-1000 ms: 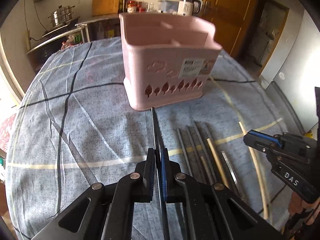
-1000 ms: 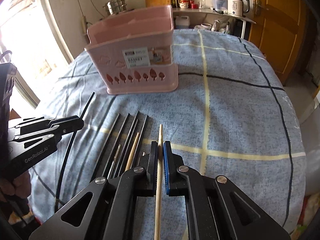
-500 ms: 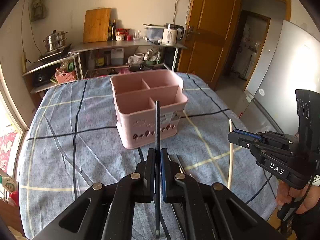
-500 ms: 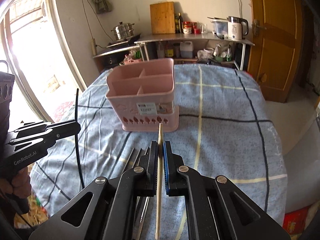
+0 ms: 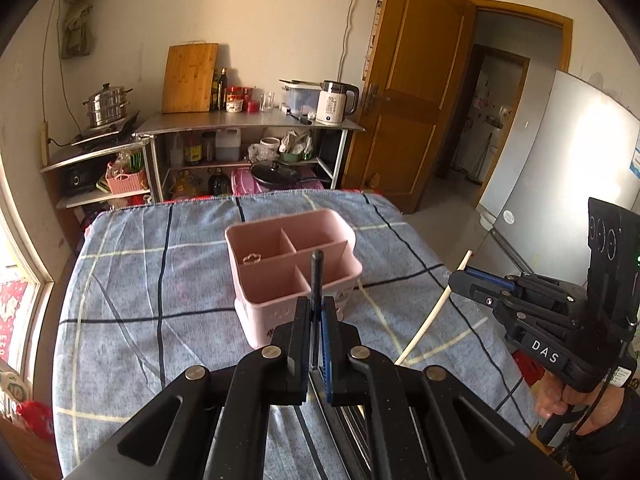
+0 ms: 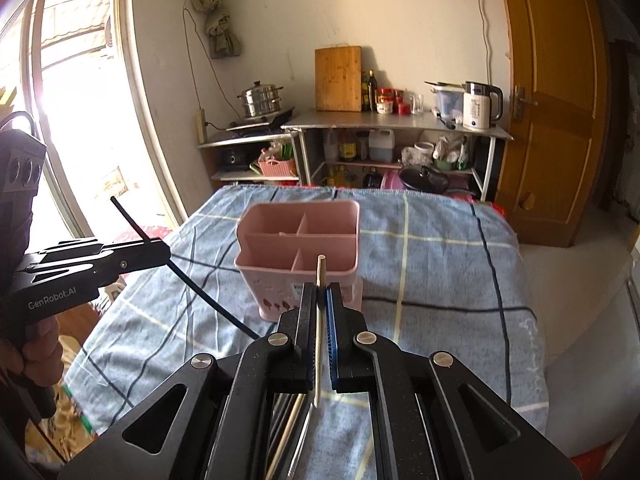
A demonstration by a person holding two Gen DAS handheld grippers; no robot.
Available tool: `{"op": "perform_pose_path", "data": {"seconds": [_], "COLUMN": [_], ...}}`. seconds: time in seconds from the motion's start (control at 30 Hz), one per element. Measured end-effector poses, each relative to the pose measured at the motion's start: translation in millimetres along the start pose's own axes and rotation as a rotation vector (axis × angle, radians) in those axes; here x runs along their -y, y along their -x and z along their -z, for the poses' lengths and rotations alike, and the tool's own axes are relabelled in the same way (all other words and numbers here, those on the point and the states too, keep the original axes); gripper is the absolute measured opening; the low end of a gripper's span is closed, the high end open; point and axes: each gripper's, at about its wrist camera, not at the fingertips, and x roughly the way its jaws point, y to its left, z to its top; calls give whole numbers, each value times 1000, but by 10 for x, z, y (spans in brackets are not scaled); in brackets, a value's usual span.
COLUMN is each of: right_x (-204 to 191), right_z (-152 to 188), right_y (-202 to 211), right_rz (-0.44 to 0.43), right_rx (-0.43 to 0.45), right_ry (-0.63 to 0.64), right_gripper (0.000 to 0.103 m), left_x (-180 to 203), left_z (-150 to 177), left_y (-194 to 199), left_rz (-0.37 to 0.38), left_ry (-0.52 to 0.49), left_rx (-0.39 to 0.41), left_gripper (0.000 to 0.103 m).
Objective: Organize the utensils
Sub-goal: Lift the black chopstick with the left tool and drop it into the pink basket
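Left gripper: fingers pinched nearly shut on a thin black chopstick, stick running up between the pads, its tip showing at frame centre over the near rim of the pink plastic utensil caddy. In the right wrist view the same stick slants from upper left down toward lower centre, well clear of the cloth.

Right gripper: fingers likewise closed tight, on a pale wooden chopstick; its tip sits at frame centre, in front of the caddy's near wall, lower end hanging below the pads.

Caddy stands upright mid-frame on the blue checked cloth covering the worktop, four compartments visible, all look empty. More chopsticks, dark and metal-looking, lie on the cloth at the bottom of the frame, under the right gripper.

Step, by my read: both sticks picked and held up in the air, carry toward the caddy under way, nothing dropped in yet. Early in the task.

Next move calls for: bring each stick over one compartment, tilt it nearer upright so the lower end clears the rim, lower, then open. Keep the two sticks apart so they don't cross. Long sticks may tip if let go too high.
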Motion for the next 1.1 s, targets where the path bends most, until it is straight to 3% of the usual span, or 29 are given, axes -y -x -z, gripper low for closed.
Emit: {"op": "perform_pose_path", "data": {"seconds": [0.63, 0.87, 1.1], "right_x": [-163, -227, -186], "right_z": [-912, -956, -783], "right_y": [-175, -464, -804], "right_rz": [-49, -61, -58], "right_rx": [168, 159, 76], "right_ry": [-13, -33, -44], "right_gripper": [5, 5, 5], "left_x": [-290, -488, -677], "left_z": [-1065, -1032, -760], "left_y": [160, -124, -489], "left_rz": [-16, -32, -34], "left_ry": [47, 82, 127], "left_rx": [132, 106, 28], "left_gripper": [4, 4, 4]}}
